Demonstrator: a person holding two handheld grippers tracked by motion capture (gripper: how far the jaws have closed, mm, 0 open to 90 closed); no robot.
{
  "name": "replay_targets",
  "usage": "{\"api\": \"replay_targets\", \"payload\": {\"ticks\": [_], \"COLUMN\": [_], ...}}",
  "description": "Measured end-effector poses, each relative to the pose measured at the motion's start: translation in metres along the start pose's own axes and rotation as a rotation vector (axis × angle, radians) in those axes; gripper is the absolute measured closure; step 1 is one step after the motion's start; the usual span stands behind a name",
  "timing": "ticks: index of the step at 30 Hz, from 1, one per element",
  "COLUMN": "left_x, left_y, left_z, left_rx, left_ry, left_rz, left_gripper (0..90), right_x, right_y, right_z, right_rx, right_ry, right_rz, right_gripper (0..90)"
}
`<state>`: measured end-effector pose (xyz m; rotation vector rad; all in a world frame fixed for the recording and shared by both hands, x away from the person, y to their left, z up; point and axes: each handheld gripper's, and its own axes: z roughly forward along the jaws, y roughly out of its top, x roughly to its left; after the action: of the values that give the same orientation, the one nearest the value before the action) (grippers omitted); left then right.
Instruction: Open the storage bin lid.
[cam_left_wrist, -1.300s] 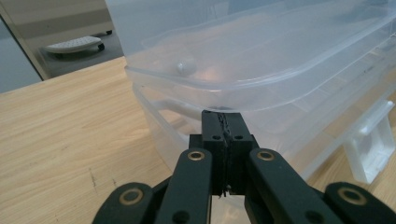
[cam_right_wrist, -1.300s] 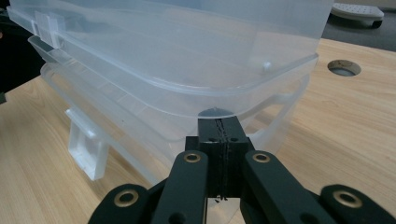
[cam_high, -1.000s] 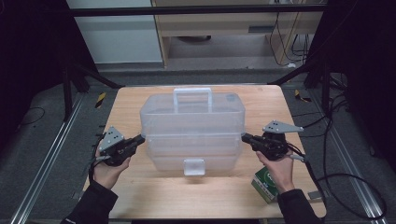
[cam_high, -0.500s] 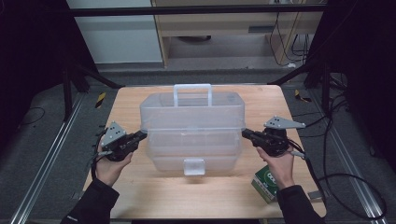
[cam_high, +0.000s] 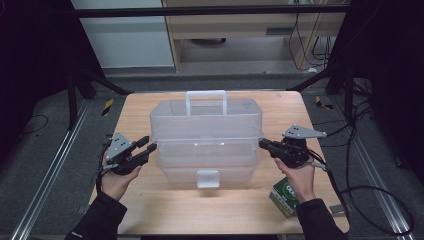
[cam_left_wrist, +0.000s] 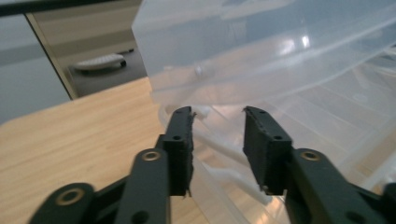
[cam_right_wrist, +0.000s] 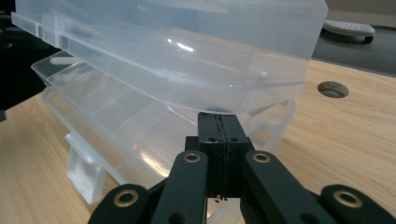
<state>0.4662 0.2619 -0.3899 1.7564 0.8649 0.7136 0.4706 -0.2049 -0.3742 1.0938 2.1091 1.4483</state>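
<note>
A clear plastic toolbox (cam_high: 205, 130) with a white handle (cam_high: 206, 100) stands mid-table, its upper section lifted off the lower tray. My left gripper (cam_high: 149, 145) is at the box's left end. Its jaws have just been opening and now stand open (cam_left_wrist: 218, 114), with a white plastic arm of the box (cam_left_wrist: 280, 46) just beyond the tips and nothing pressed between the pads. My right gripper (cam_high: 262, 144) is at the box's right end, shut with its jaws together (cam_right_wrist: 218, 116), tips right under the raised upper section's (cam_right_wrist: 163, 37) corner, above the lower tray (cam_right_wrist: 116, 112).
A green carton (cam_high: 285, 194) lies on the wooden table (cam_high: 225, 210) under my right forearm. The box's front latch (cam_high: 207, 178) hangs toward me. A cable hole (cam_right_wrist: 332, 88) sits in the tabletop beyond the box's right end. Floor rails flank the table.
The left gripper's jaws have spread apart from shut. Both hands and the box have stayed where they were.
</note>
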Motion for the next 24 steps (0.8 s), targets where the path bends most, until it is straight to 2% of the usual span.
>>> {"api": "replay_targets", "payload": {"ticks": [1,7,15,20,24], "left_x": [-0.002,-0.004,-0.003,-0.001,-0.003], "left_y": [0.002,0.002,0.007,0.008,0.009], "left_z": [0.002,0.009,0.018,0.018,0.017], "left_rx": [-0.017,-0.020,-0.039,-0.051,-0.043], "left_ry": [0.001,0.004,0.013,0.014,0.032], "left_rz": [0.006,0.022,0.042,0.043,0.056], "left_gripper": [55.1,52.0,54.0,56.0,57.7], "right_x": [0.000,-0.001,-0.001,-0.001,0.000], "right_y": [0.000,0.000,0.001,0.001,0.000], "right_z": [0.000,0.000,0.000,0.000,0.000], "right_rx": [-0.002,-0.001,0.001,-0.003,-0.001], "right_ry": [0.001,0.003,0.000,0.003,0.006], "right_rz": [0.002,0.001,0.000,0.002,0.002], "right_gripper": [89.8,89.8,89.8,89.7,89.4]}}
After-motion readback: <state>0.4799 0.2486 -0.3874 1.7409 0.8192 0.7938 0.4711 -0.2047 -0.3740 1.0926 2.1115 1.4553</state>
